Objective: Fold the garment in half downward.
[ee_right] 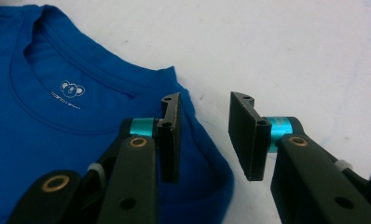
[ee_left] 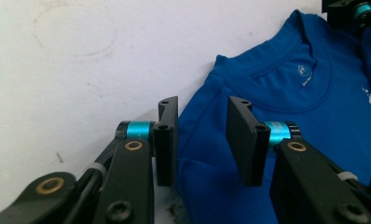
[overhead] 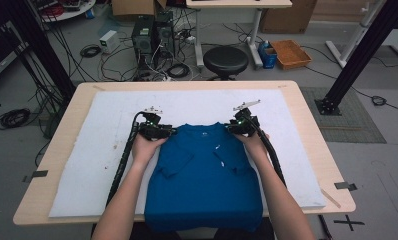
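1. Landmark: blue T-shirt point(overhead: 204, 175), lying flat on the white mat point(overhead: 87, 165) that covers the counter point(overhead: 57, 145). Its hem hangs over the near counter edge, its collar points to the far side, and its sleeves are folded in over the chest.
2. The person's forearms come in from the near edge, one along each side of the shirt.
3. Left hand point(overhead: 146, 148) sits at the shirt's left shoulder, right hand point(overhead: 253, 143) at its right shoulder.
4. Left gripper point(ee_left: 202, 140): jaws parted and not clamped, with a clear gap. They straddle the shirt's left shoulder edge, one jaw over the mat and one over the blue fabric. No pinch on the cloth is visible.
5. Right gripper point(ee_right: 204, 140): same picture, mirrored. Jaws apart, one over the right shoulder fabric and the other over bare mat, with the shoulder edge in the gap. Nothing is held.
6. Both grippers are at the far, collar end of the shirt, and the collar point(ee_right: 58, 100) with its small white print lies between them.
7. Beyond the shirt there is bare mat up to the far counter edge.
8. Past the counter stand a black round stool point(overhead: 225, 61), an orange tray point(overhead: 290, 53) on the floor, and PC towers point(overhead: 152, 35) with a cable tangle.
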Demonstrator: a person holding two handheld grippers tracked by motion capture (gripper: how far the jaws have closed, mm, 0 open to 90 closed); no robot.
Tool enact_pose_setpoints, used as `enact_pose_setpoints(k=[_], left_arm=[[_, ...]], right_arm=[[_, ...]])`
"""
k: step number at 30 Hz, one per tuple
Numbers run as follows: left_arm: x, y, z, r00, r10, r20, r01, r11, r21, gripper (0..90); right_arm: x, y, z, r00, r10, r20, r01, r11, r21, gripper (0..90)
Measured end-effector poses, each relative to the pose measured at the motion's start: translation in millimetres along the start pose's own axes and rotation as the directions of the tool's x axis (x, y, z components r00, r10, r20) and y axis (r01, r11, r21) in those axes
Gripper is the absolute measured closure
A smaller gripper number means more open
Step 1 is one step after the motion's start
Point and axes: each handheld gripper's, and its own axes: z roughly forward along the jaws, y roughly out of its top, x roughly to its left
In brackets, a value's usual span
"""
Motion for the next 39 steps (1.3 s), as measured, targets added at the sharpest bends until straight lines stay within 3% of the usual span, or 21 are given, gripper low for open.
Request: enact_pose_setpoints(k=[3,7,12,17,20,22,24,27,30,35,37,39], left_arm=[[-2.5,0.6,0.1,0.9993,0.032,-0.021,-0.032,0.9994,0.011,66.0],[-5.4,1.2,0.5,0.9976,0.054,-0.045,-0.053,0.9984,0.019,69.9],[-7.3,1.3,0.5,0.9965,0.070,-0.046,-0.069,0.9972,0.028,85.4],[-5.8,2.3,-2.6,0.9966,0.067,-0.048,-0.066,0.9977,0.013,87.5],[-4.1,4.3,-8.0,0.9966,0.064,-0.053,-0.065,0.9977,-0.021,87.7],[-1.2,5.1,-10.6,0.9974,0.056,-0.045,-0.057,0.9977,-0.037,87.7],[1.4,4.1,-10.3,0.9992,0.021,-0.035,-0.023,0.9990,-0.038,86.7],[2.9,3.0,-8.0,0.9995,-0.012,-0.028,0.011,0.9990,-0.043,70.6],[-1.2,5.3,-6.6,0.9995,0.015,-0.028,-0.016,0.9982,-0.058,64.9],[-9.7,18.0,7.5,0.9950,0.088,-0.047,-0.086,0.9951,0.049,65.0],[-9.9,19.7,13.2,0.9964,0.078,-0.035,-0.075,0.9952,0.062,65.1],[-11.4,20.1,18.5,0.9945,0.095,-0.043,-0.091,0.9917,0.091,66.2]], right_arm=[[3.9,0.4,6.6,0.9994,-0.034,0.004,0.034,0.999,0.030,68.9],[4.2,-0.4,7.3,0.9997,-0.024,-0.006,0.024,0.999,0.024,76.1],[6.4,-0.2,6.0,0.9990,-0.044,-0.004,0.044,0.999,0.026,86.3],[4.2,-1.1,3.1,0.9995,-0.017,-0.028,0.017,1.000,0.002,87.5],[2.0,-0.5,-0.5,0.9985,0.009,-0.054,-0.010,0.999,-0.033,87.6],[0.0,0.3,-3.0,0.9962,0.034,-0.080,-0.039,0.997,-0.061,87.6],[-1.4,0.7,-4.2,0.9957,0.044,-0.082,-0.050,0.996,-0.068,87.8],[-2.6,-0.4,-3.3,0.9963,0.043,-0.075,-0.047,0.997,-0.053,87.8],[-3.0,-0.5,-3.8,0.9964,0.045,-0.071,-0.049,0.998,-0.050,87.1],[-0.9,2.1,-3.1,0.9992,0.027,-0.029,-0.029,0.998,-0.058,77.0],[0.0,2.6,-0.9,0.9994,0.026,-0.021,-0.027,0.998,-0.052,72.8],[-0.2,2.9,2.1,0.9994,0.028,-0.020,-0.029,0.999,-0.036,72.0]])
